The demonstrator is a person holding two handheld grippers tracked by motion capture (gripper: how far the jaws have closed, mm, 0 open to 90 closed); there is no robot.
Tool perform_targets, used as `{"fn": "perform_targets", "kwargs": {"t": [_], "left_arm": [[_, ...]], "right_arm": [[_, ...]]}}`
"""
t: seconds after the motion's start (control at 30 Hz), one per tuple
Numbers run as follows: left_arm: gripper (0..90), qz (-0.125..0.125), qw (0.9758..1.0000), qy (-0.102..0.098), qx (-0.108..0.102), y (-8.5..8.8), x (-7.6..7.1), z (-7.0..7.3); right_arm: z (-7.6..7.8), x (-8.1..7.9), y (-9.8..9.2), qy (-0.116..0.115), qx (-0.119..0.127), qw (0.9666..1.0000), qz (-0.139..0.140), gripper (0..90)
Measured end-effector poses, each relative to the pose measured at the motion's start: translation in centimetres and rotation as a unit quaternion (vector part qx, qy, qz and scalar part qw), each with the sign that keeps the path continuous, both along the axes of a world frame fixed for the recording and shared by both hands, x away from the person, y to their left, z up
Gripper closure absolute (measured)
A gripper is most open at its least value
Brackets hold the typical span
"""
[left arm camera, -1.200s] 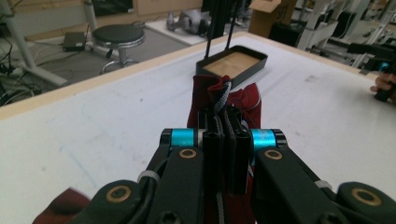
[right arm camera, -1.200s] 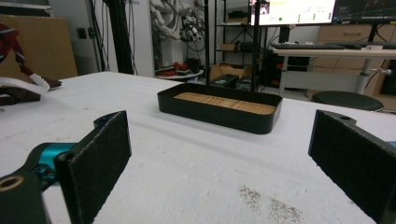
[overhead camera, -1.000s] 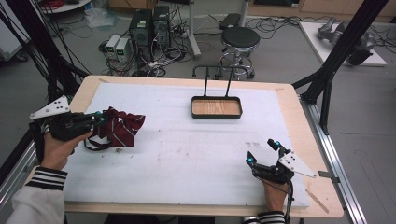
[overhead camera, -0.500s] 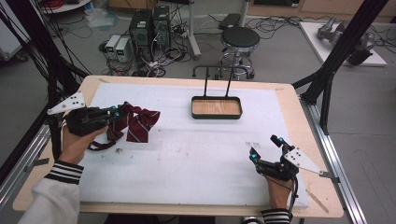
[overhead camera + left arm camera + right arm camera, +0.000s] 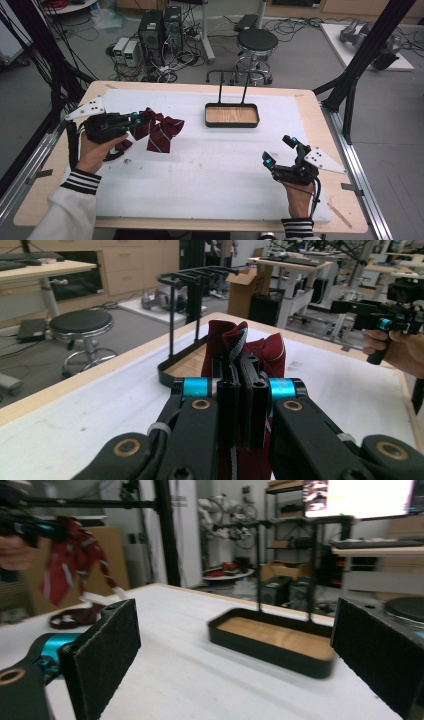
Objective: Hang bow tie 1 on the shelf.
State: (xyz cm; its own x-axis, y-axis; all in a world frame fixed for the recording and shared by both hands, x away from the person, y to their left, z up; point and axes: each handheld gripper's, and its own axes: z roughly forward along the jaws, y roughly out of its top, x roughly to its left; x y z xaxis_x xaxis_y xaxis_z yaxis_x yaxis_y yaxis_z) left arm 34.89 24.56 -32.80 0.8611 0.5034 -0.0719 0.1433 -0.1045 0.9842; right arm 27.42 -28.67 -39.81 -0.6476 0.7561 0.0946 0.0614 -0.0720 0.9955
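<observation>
The left hand-held gripper (image 5: 134, 120) is clamped on the dark red striped bow tie (image 5: 161, 131), which hangs above the table (image 5: 210, 170). The rack tray (image 5: 232, 115) lies ahead and to its right. The right hand-held gripper (image 5: 280, 150), jaws wide and empty, stands nearer that tray.

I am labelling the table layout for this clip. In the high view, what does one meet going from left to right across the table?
Left gripper, black and shut on the dark red striped cloth bow tie → black metal tray with a wooden floor and upright rack → right gripper, black, jaws open, holding nothing.
</observation>
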Motion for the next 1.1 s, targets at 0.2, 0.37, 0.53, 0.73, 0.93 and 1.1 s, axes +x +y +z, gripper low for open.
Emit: {"fn": "perform_targets", "kwargs": {"t": [0.2, 0.37, 0.53, 0.73, 0.93, 1.1], "left_arm": [[86.9, -0.025, 0.9997, 0.005, -0.003, -1.8, 0.4, 0.0], [86.9, -0.041, 0.9992, 0.002, -0.005, -3.2, 0.5, 0.2], [86.9, -0.054, 0.9985, 0.002, -0.004, -4.7, 0.5, 0.2], [86.9, -0.065, 0.9979, 0.000, -0.007, -6.0, 0.6, 0.2], [86.9, -0.073, 0.9972, -0.003, -0.014, -7.0, 0.7, 0.4], [86.9, -0.080, 0.9967, -0.002, -0.014, -7.8, 0.7, 0.3]], "right_arm": [[1.8, 1.3, 1.4, 0.018, 0.029, 0.9960, 0.082, 5.0], [2.9, 2.1, 2.8, 0.034, 0.011, 0.9906, 0.132, 5.0], [3.8, 2.8, 4.4, 0.046, -0.005, 0.9842, 0.171, 5.2], [4.6, 3.6, 6.3, 0.062, -0.011, 0.9785, 0.196, 6.7], [5.0, 4.4, 8.0, 0.074, -0.019, 0.9704, 0.229, 16.0], [5.3, 5.1, 9.8, 0.079, -0.039, 0.9638, 0.251, 21.9]]}}
